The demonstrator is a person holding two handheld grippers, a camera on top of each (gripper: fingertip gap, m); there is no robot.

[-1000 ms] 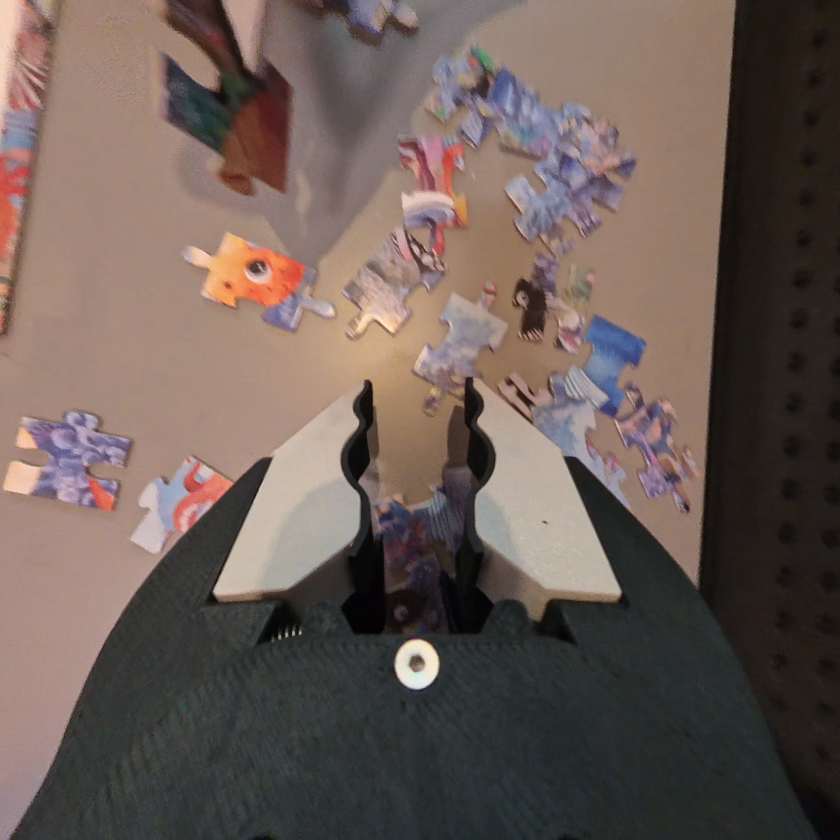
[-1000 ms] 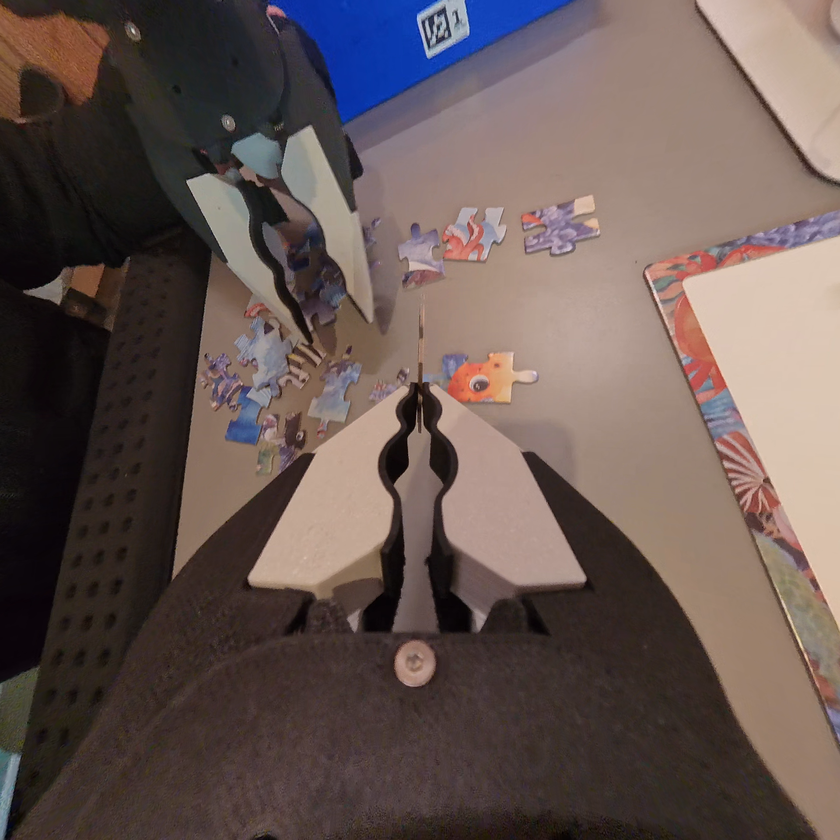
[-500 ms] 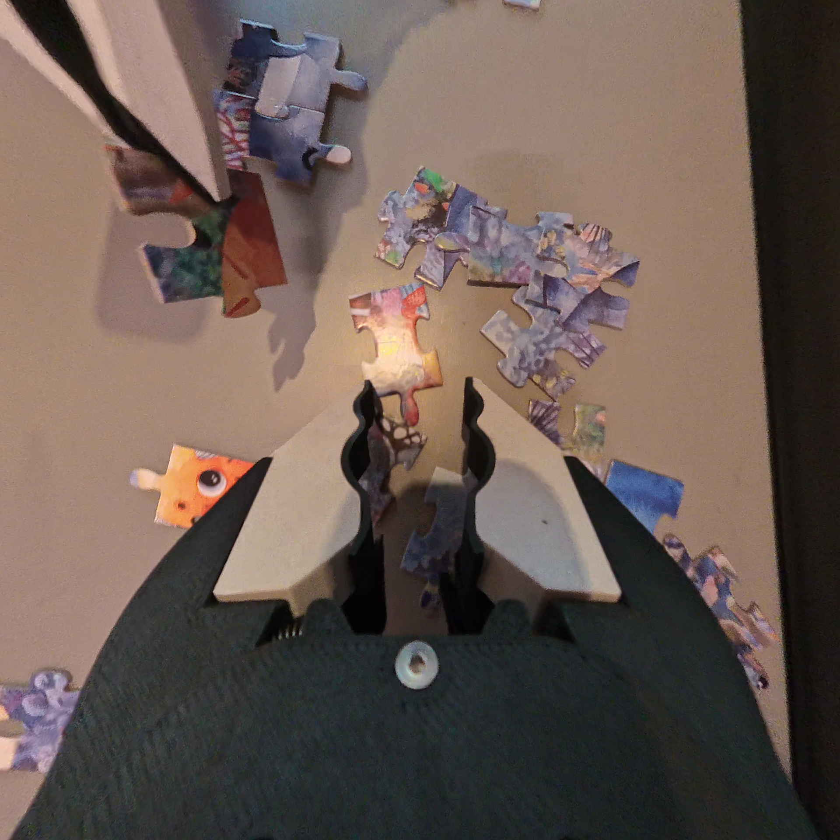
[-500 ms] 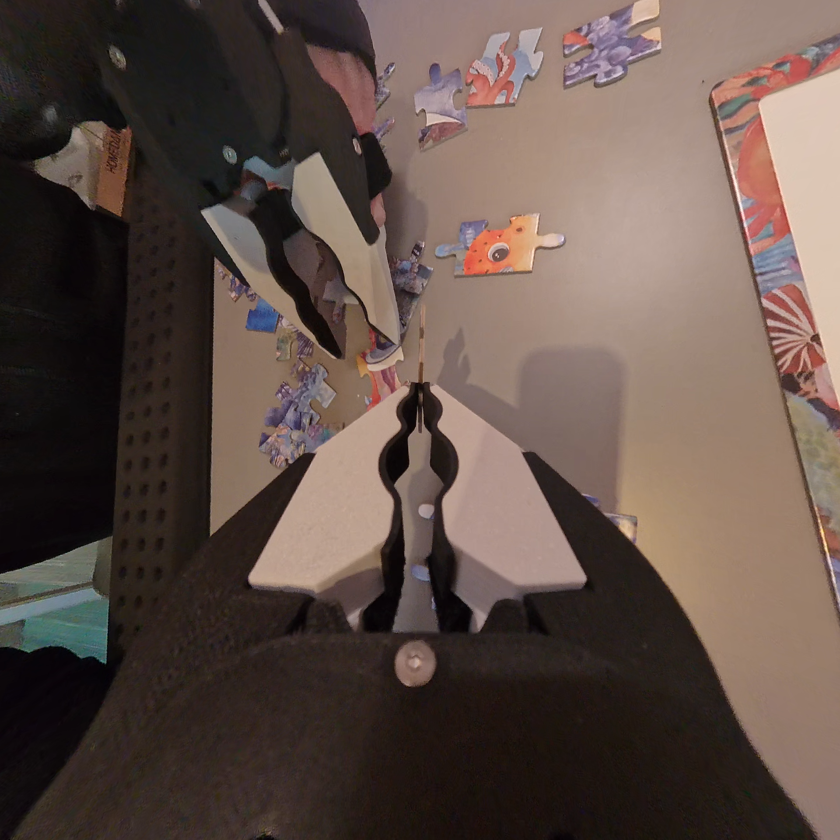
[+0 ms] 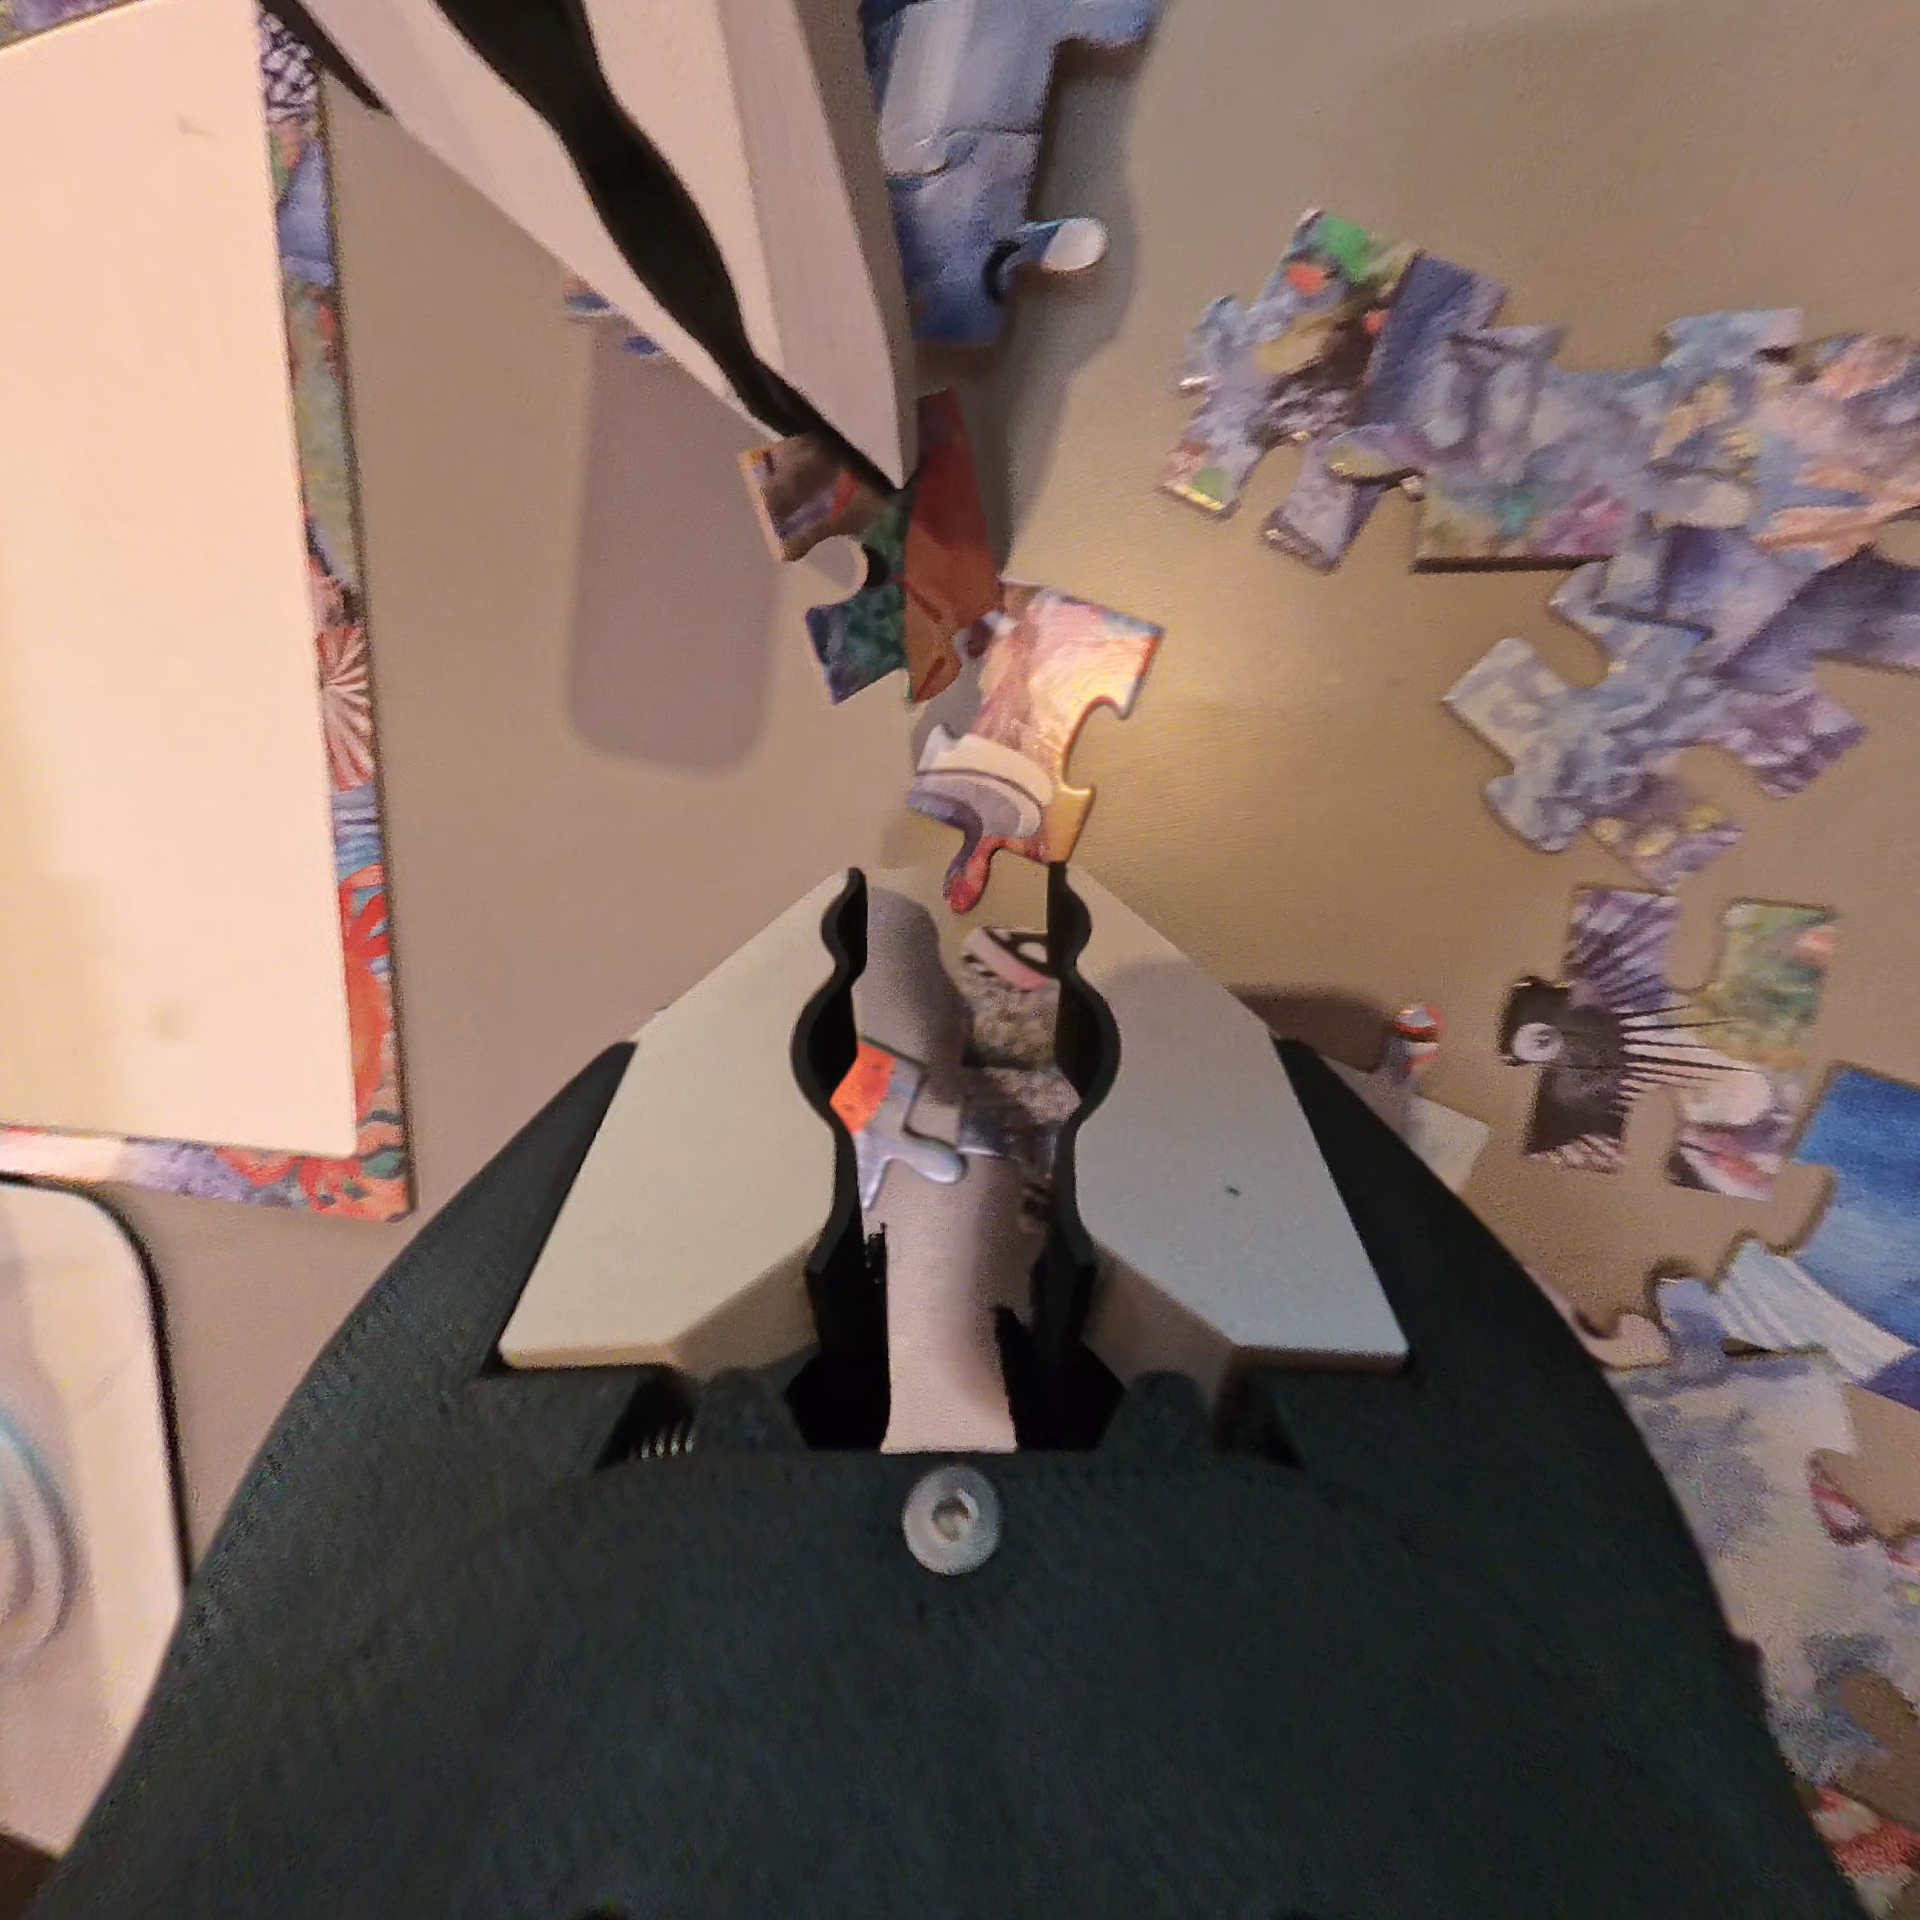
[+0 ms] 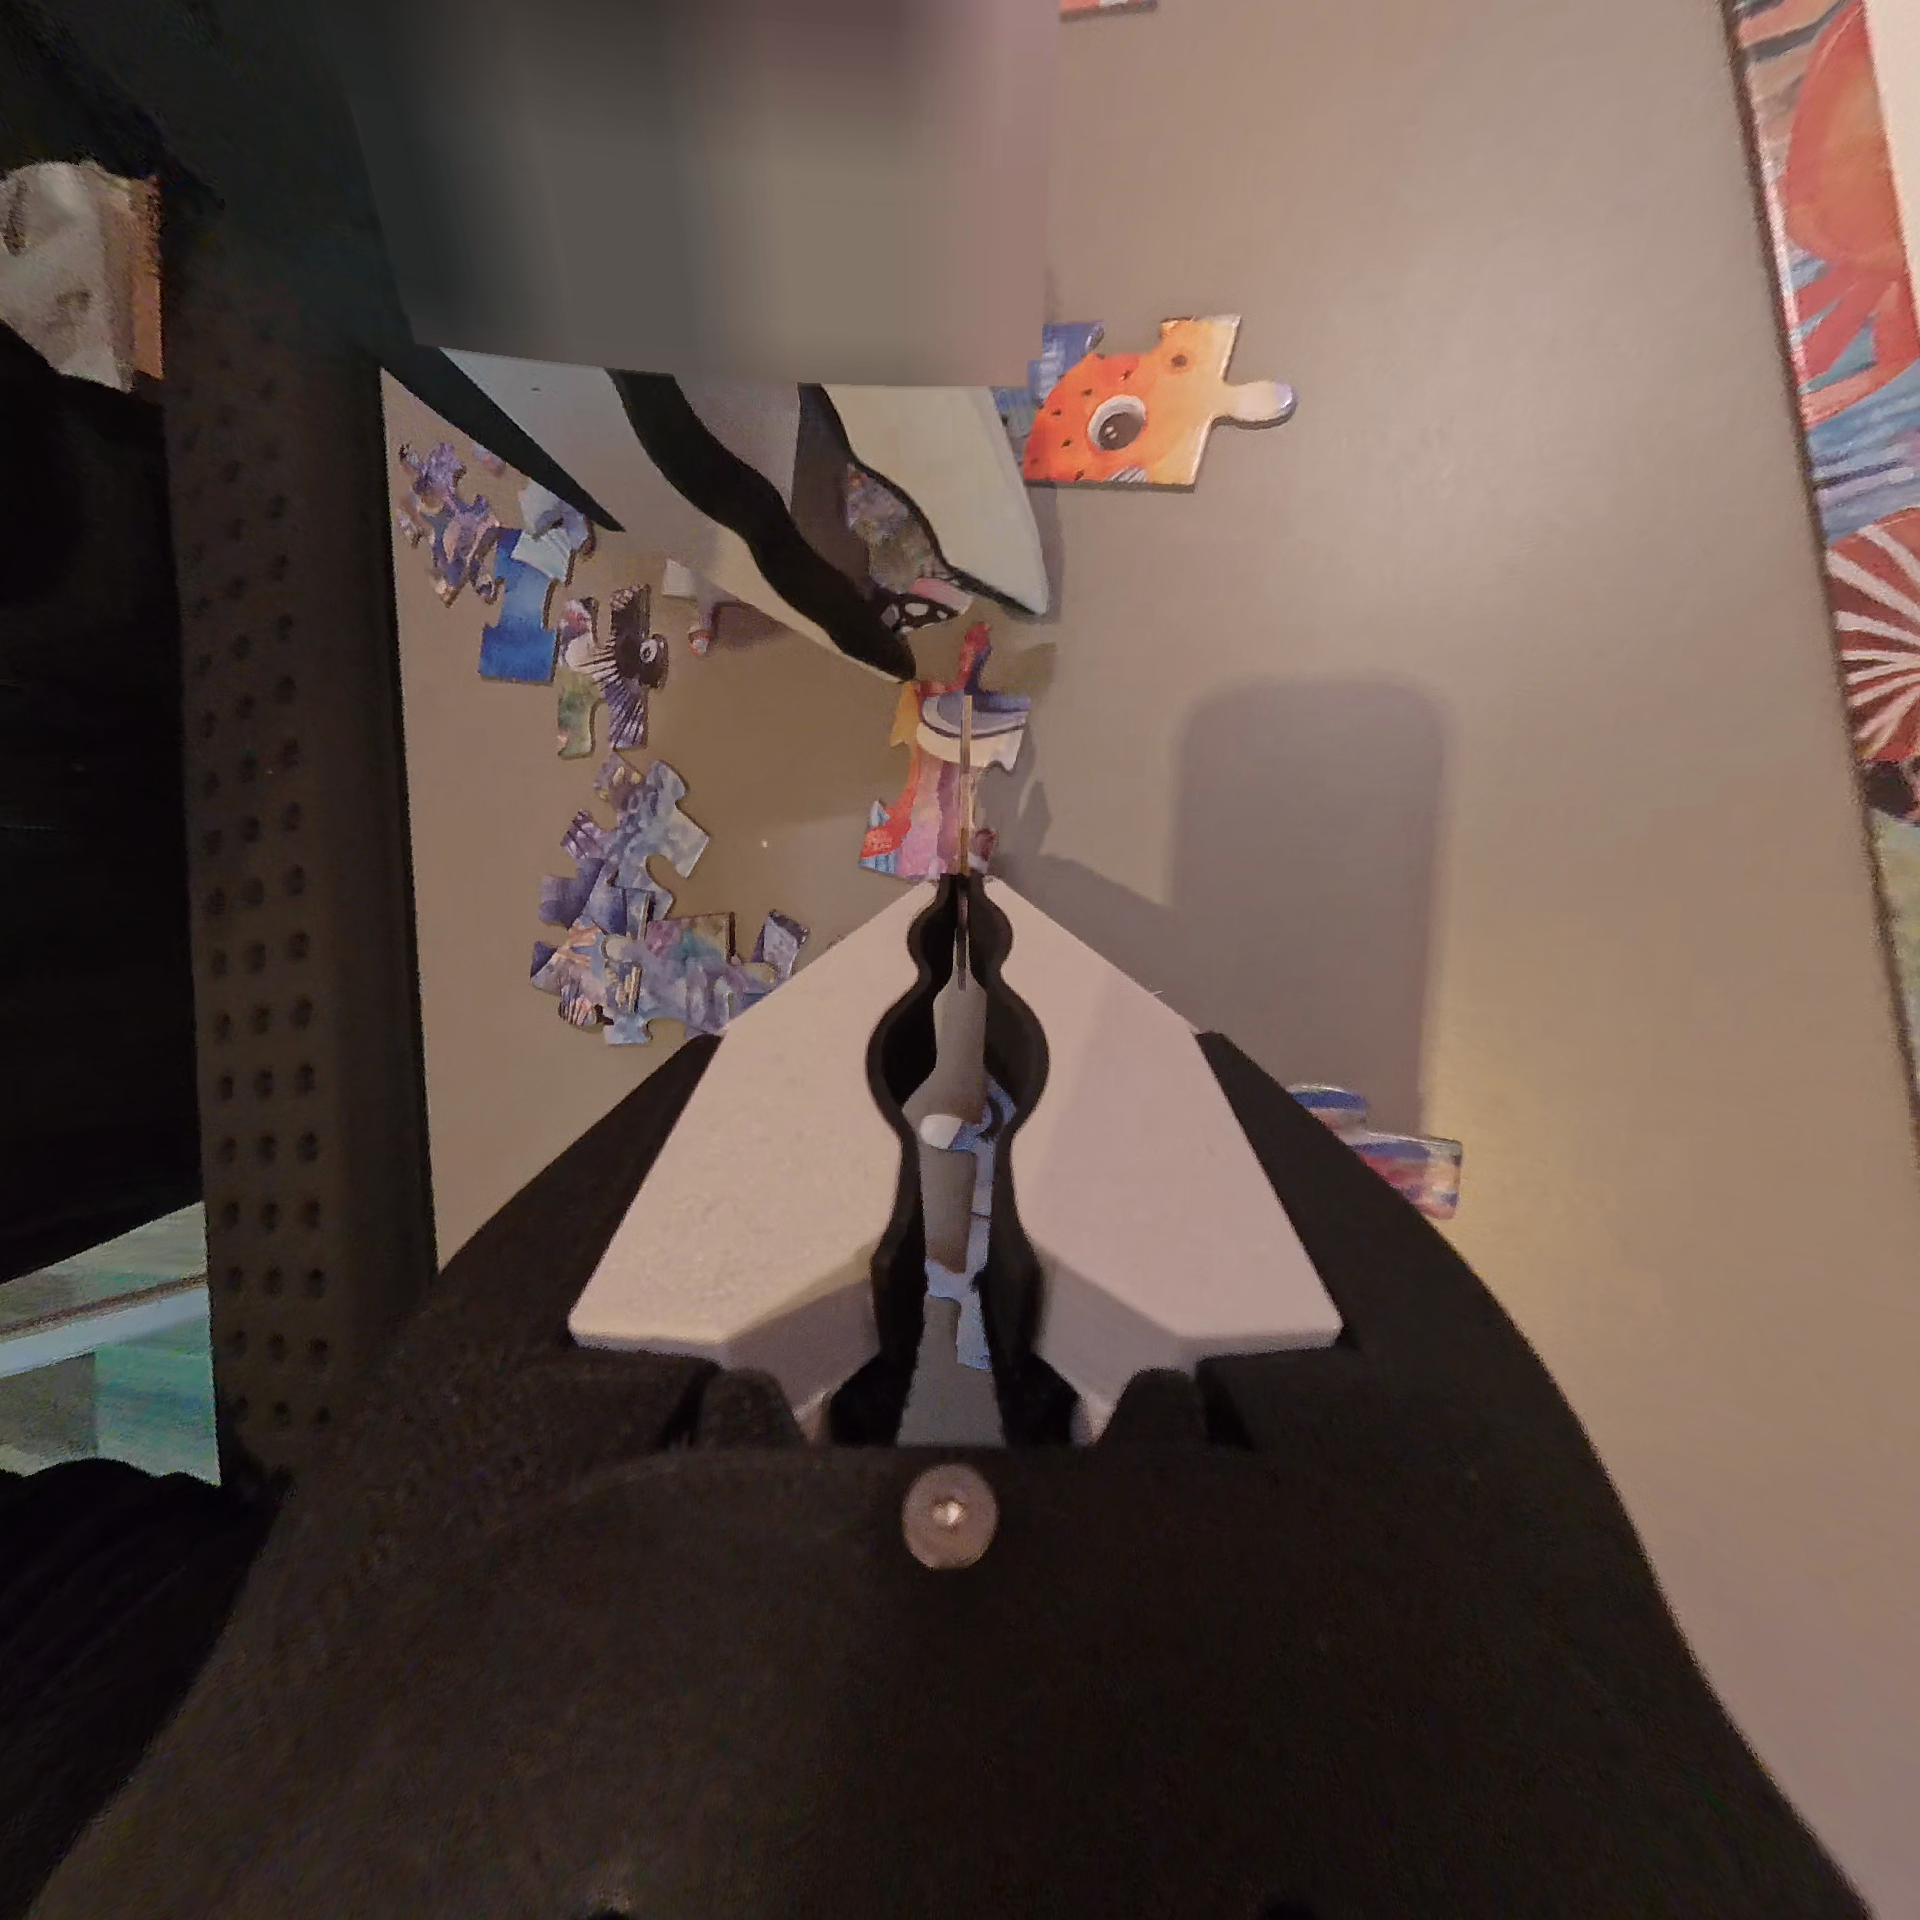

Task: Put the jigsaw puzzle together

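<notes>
1. Risk: the thin piece (image 6: 966, 831), clamped edge-on at the very tips of the right gripper (image 6: 964, 894), may twist or slip if it bumps the pink piece (image 5: 1034, 727) on the table (image 5: 1299, 135).
2. Left gripper (image 5: 961, 883) hovers with jaws apart, holding nothing; the pink piece lies just beyond its tips.
3. Puzzle frame (image 5: 353, 935) lies well apart.

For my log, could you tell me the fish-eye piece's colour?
Orange fish-eye piece, dark-spotted; clearest in the right wrist view.

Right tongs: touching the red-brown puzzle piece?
Touching. The left wrist view shows the right tongs pinching the red-brown puzzle piece at its upper corner; the right wrist view shows it edge-on between the shut tips.
</notes>
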